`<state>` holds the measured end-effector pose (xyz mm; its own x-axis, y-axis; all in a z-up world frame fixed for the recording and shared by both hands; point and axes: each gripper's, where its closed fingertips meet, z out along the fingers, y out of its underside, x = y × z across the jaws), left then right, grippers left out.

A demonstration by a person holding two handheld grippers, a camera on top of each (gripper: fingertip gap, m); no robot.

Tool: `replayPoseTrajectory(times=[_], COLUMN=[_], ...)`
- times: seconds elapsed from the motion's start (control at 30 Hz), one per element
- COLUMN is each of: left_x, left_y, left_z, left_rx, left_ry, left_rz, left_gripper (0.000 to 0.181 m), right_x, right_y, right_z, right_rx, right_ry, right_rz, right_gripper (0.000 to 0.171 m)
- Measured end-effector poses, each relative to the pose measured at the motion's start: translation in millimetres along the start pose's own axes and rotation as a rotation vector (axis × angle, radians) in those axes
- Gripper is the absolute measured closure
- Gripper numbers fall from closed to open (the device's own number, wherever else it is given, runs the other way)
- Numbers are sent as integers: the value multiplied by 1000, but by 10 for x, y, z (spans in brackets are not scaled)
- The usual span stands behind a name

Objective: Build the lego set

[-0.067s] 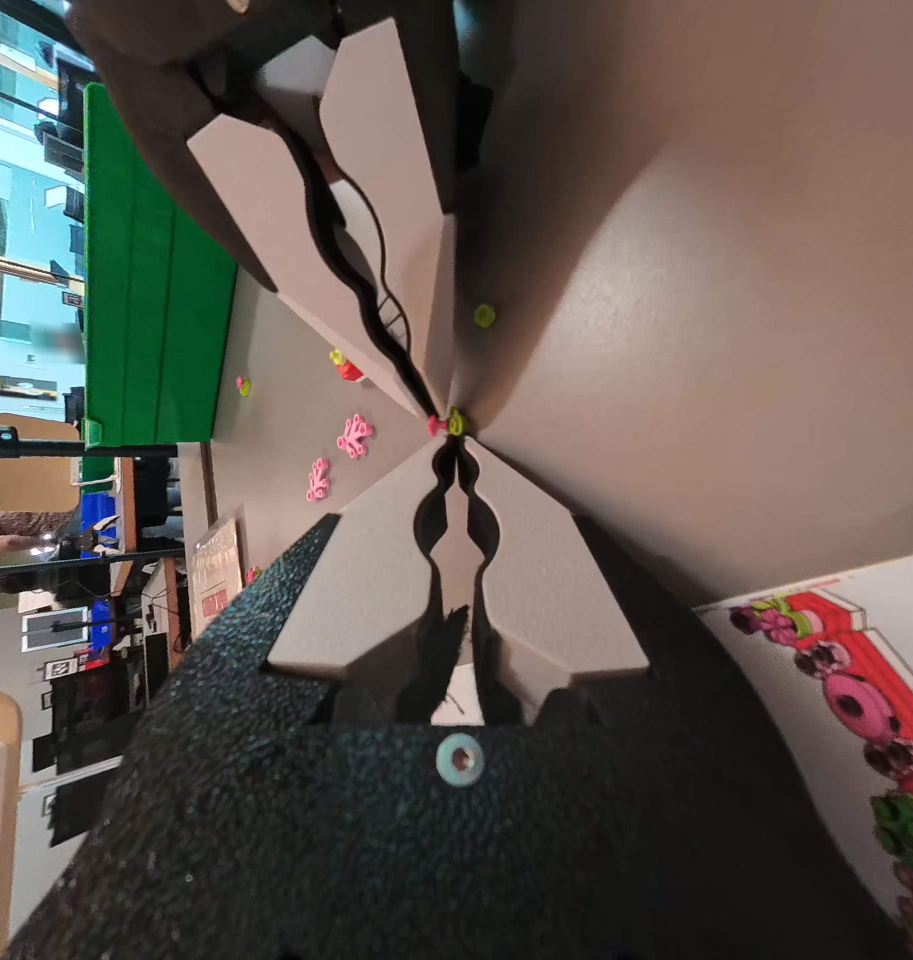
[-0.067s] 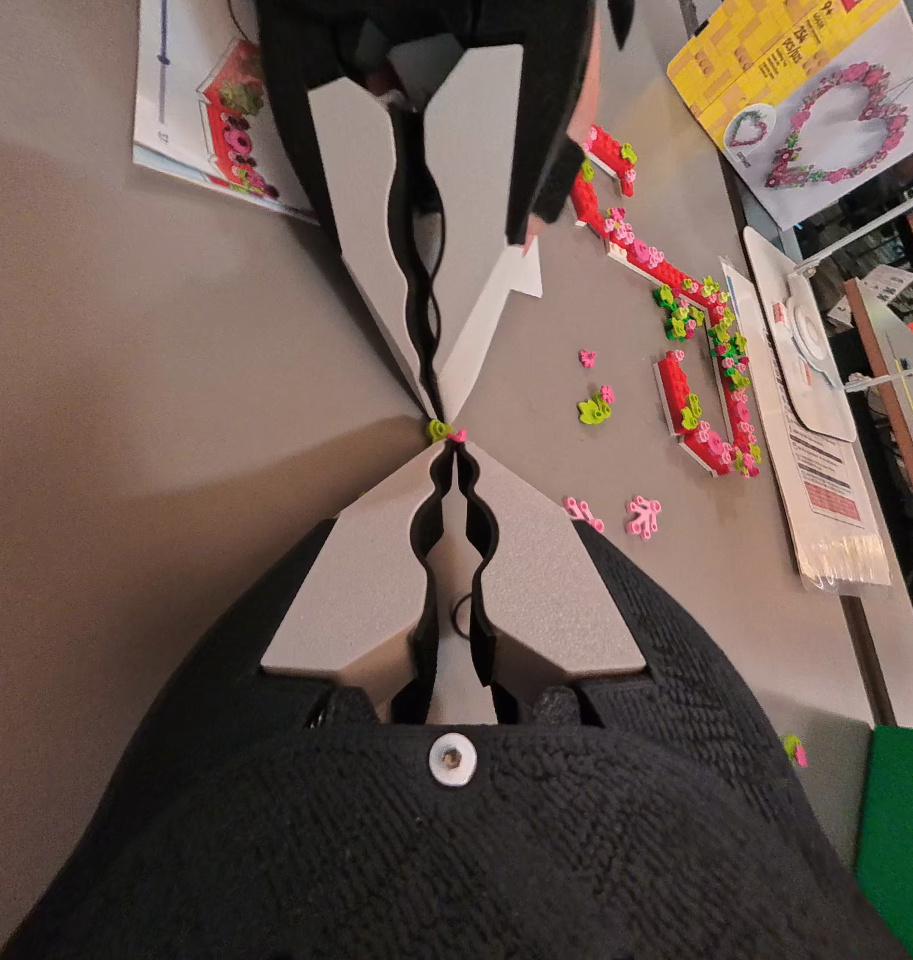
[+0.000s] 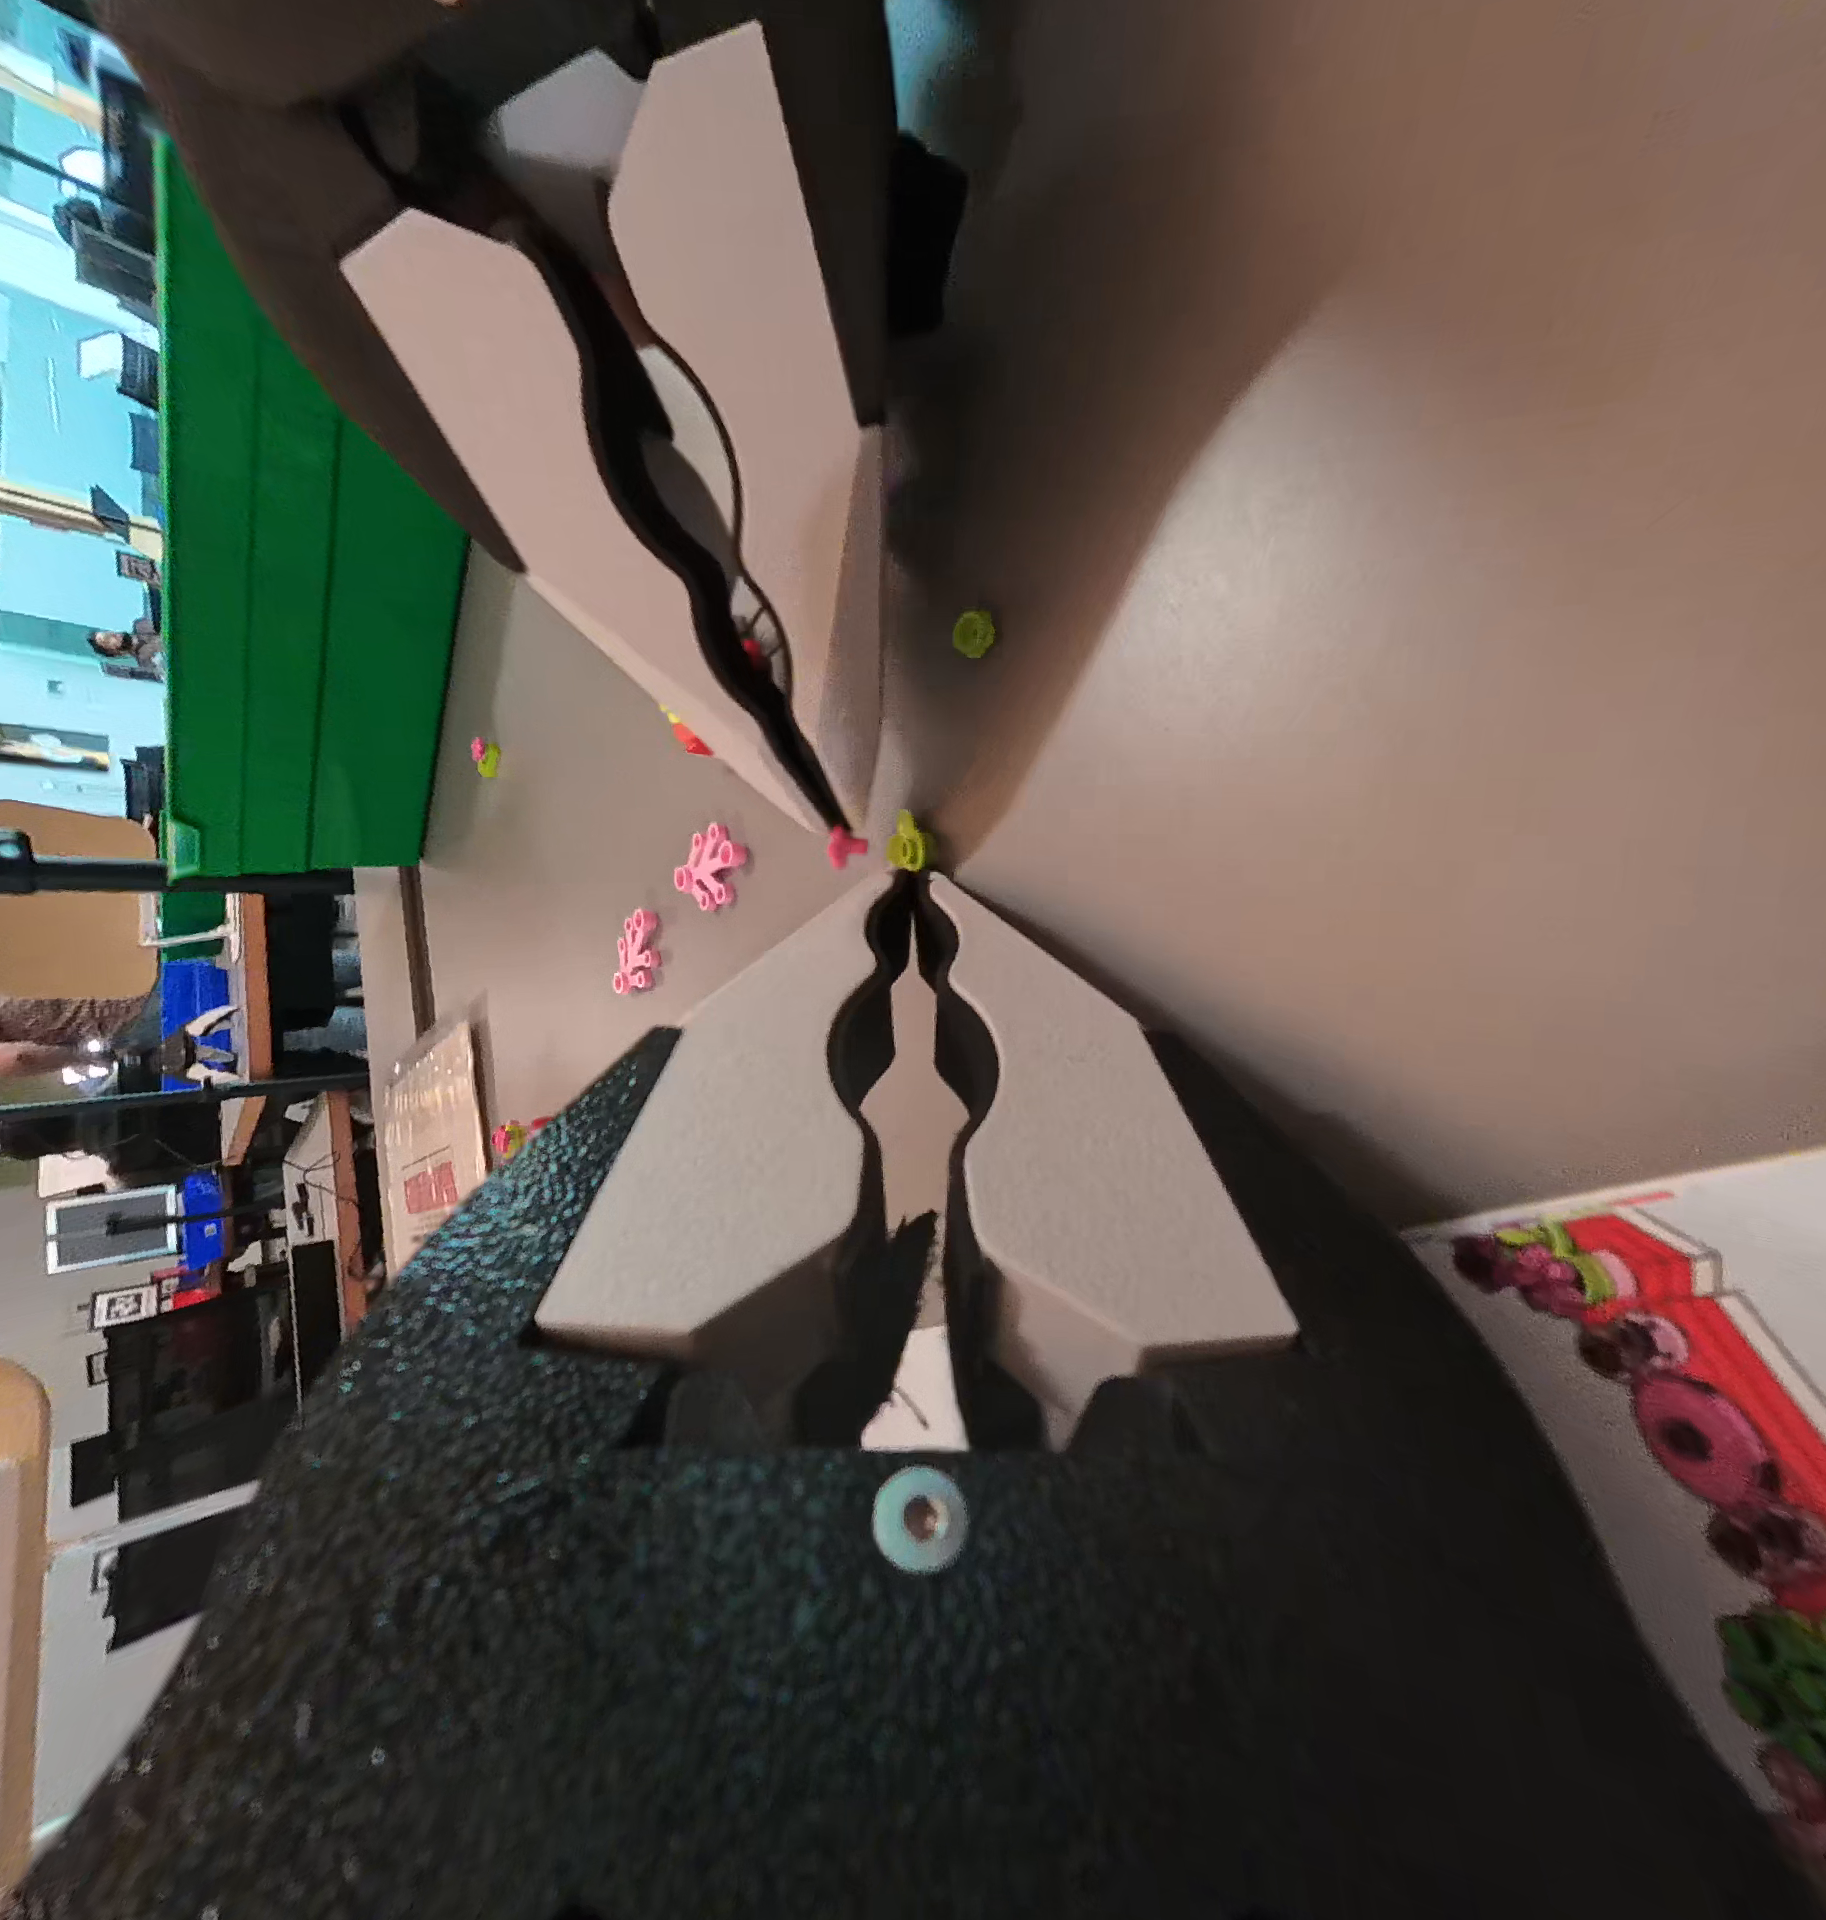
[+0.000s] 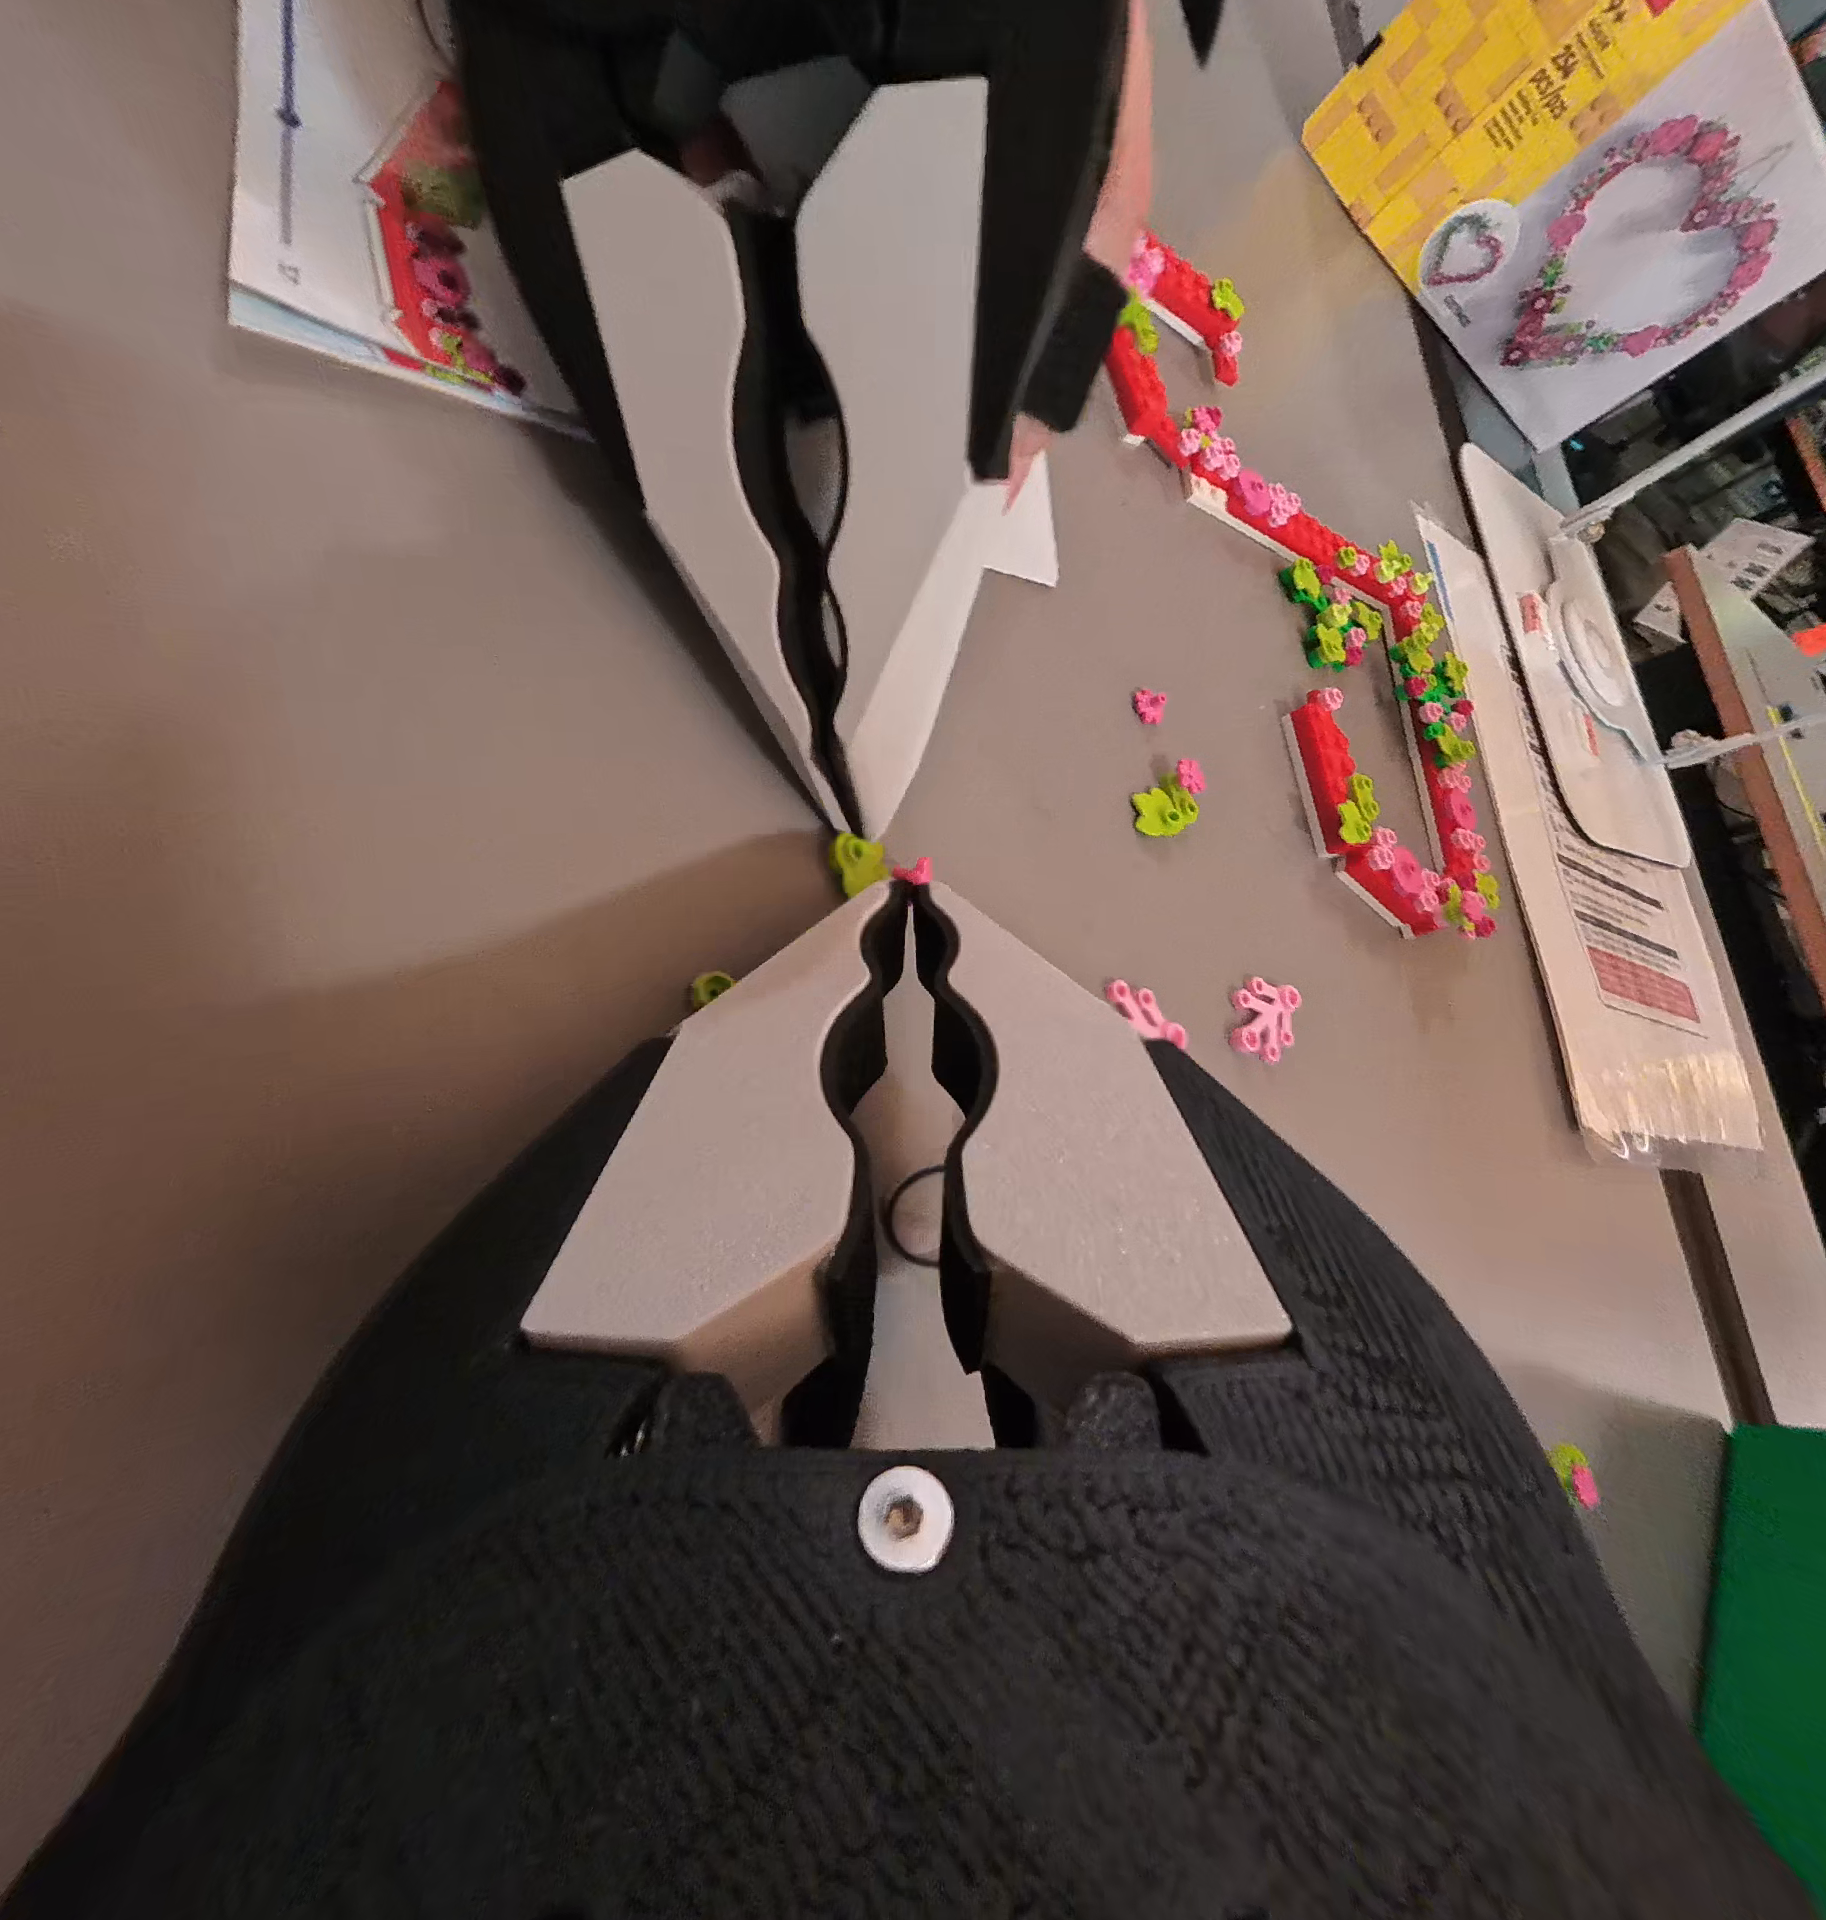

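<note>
A: Pinching a tiny lime green piece at its very tip, the left gripper has its fingers pressed together on it. That is how the left wrist view shows it.

B: And the right gripper?

A: Clamped tight on a small pink piece. The two grippers meet tip to tip above the grey table, with the pink and lime pieces just beside each other; whether they touch, I cannot tell.

B: Where is the rest of the lego set?

A: In the right wrist view, the partly built red frame, studded with pink and green flowers, lies on the table to the right, near a plastic bag with paper. Loose bits sit between it and the grippers: two pink coral-shaped pieces, a lime leaf with a pink flower, and a single pink flower.

B: Anything else?

A: An open instruction booklet at the far left, the yellow box at the far right, and one lime stud alone on the table in the left wrist view
</note>
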<state>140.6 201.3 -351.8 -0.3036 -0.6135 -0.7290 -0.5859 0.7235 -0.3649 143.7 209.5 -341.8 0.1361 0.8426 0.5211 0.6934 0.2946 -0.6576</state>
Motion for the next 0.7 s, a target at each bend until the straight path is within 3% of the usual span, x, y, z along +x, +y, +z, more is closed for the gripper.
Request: replayPoseTrajectory(times=[0.13, 0.37, 0.7], left_x=[35, -22, 1], left_y=[-95, -200, -84], left_z=[4, -68, 29], left_rx=[13, 108, 44], left_ry=[44, 164, 237], left_rz=[-83, -399, -532], left_gripper=[181, 161, 171], right_x=[47, 38, -95], right_y=[1, -7, 34], right_z=[-54, -171, -118], right_rx=[6, 34, 13], right_ry=[5, -54, -144], right_rz=[17, 46, 95], right_gripper=[171, 171, 171])
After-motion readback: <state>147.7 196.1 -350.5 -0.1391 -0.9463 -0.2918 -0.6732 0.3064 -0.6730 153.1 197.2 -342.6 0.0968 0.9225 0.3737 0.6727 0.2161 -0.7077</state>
